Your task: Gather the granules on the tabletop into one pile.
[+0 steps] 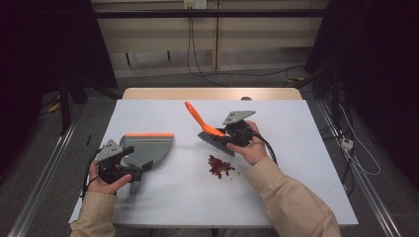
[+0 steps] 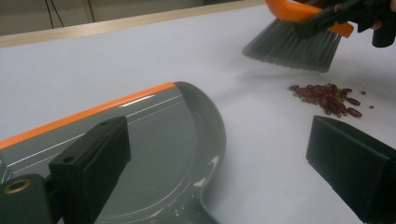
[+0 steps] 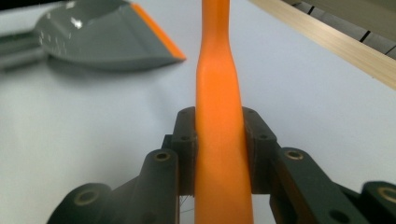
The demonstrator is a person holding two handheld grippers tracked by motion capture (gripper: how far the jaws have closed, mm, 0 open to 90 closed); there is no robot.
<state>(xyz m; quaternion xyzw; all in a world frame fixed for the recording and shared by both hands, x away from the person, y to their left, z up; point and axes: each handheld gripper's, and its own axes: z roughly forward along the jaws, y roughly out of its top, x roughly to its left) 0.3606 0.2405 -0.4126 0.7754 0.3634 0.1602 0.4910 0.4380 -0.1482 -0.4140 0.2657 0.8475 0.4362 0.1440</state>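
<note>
On the table, beans [image 1: 220, 166] lie between dustpan [image 1: 148, 147] and brush [image 1: 210, 133]. Right gripper [image 1: 232, 134] clamps the brush; left gripper [image 1: 129, 163] gapes wide (dustpan ungrasped). Next, probably: grasp its handle, sweep.

Your table [image 1: 296, 187] wears a pale sheet, wood showing along its far edge. On it lie a grey dustpan [image 1: 148, 148] toward the left edge and red beans [image 1: 220, 166] near the middle.

No readable text, label, brand, number or sign on the dustpan [image 1: 148, 148], the brush [image 1: 210, 131], the tongs, or the worktop [image 1: 296, 163]
</note>
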